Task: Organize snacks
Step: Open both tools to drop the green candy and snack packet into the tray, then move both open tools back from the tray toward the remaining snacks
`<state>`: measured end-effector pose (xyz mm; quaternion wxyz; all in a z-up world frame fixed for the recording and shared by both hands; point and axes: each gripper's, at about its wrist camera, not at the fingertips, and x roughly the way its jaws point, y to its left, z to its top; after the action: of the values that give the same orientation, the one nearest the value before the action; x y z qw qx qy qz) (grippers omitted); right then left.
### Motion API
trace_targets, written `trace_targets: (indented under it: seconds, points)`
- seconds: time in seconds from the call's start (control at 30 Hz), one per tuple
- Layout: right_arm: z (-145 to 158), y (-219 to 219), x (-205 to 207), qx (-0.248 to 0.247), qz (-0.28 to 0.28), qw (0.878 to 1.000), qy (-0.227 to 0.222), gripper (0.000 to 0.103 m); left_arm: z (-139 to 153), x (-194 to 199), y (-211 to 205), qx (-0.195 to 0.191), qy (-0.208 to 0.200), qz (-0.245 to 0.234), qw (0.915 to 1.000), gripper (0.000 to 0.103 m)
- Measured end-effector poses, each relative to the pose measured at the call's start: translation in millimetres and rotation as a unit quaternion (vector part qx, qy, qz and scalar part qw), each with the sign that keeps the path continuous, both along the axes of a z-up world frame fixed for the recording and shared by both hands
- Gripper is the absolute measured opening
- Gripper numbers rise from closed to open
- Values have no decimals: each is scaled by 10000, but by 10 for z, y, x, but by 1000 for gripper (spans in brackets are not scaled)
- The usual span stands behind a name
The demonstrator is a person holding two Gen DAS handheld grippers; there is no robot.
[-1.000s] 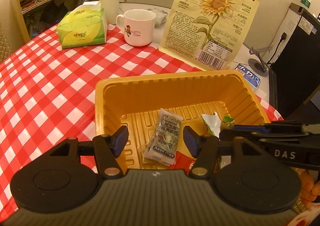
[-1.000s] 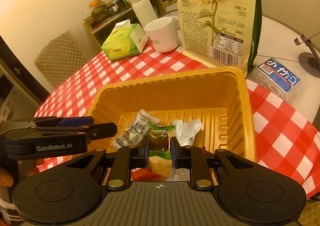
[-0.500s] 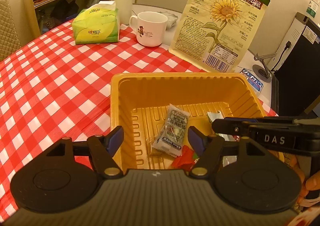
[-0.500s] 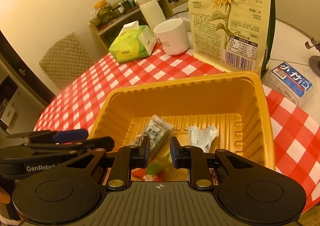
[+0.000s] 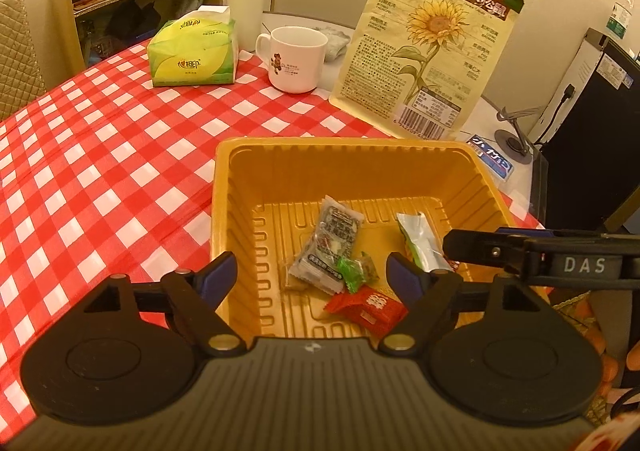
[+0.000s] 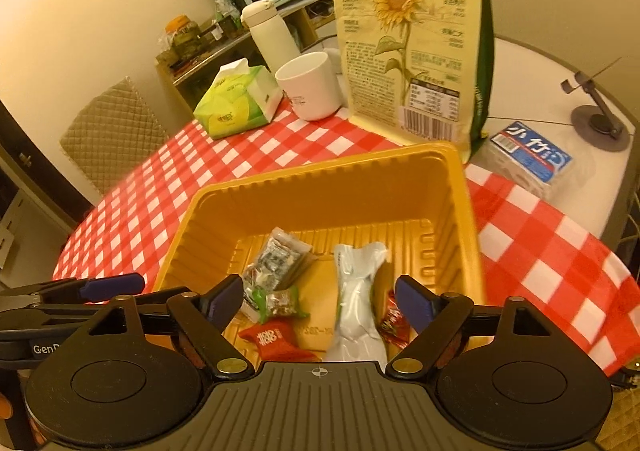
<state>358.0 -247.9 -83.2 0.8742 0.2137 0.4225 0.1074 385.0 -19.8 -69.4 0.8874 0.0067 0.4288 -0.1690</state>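
Observation:
A yellow plastic tray [image 5: 344, 159] [image 6: 320, 187] sits on the red checked tablecloth. In it lie a grey snack packet [image 5: 330, 241] [image 6: 276, 259], a small green-wrapped candy [image 5: 354, 271] [image 6: 282, 303], a red packet [image 5: 366, 307] [image 6: 274, 339], a silver-white packet [image 5: 420, 239] [image 6: 358, 295] and a small dark red candy [image 6: 394, 325]. My left gripper [image 5: 312, 275] is open and empty over the tray's near edge. My right gripper [image 6: 320, 301] is open and empty over the snacks; it shows in the left wrist view [image 5: 540, 259].
A tall sunflower seed bag [image 5: 432, 47] [image 6: 412, 39] stands behind the tray. A white mug [image 5: 294, 59], a green tissue pack [image 5: 194, 49] and a white thermos [image 5: 245, 1] stand at the back. A blue box [image 6: 530, 155] lies right of the tray.
My right gripper has opened and let the small green-wrapped candy drop into the tray. Both grippers have pulled back and up a little from the tray.

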Motion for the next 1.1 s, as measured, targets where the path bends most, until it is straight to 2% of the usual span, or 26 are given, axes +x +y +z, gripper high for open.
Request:
trace_targets:
  seconds: [0.2, 0.43, 1.1]
  points:
    - [89, -86, -186, -7, -39, 10000, -78, 87, 75, -188, -18, -52, -38, 48, 10000, 81]
    - [209, -101, -426, -128, 160, 9996, -208, 87, 180, -473, 3, -136, -125, 146, 9997, 86]
    - [330, 193, -1158, -447, 1267, 9901, -397, 87, 355, -1503, 385, -373, -118, 478, 9981, 88]
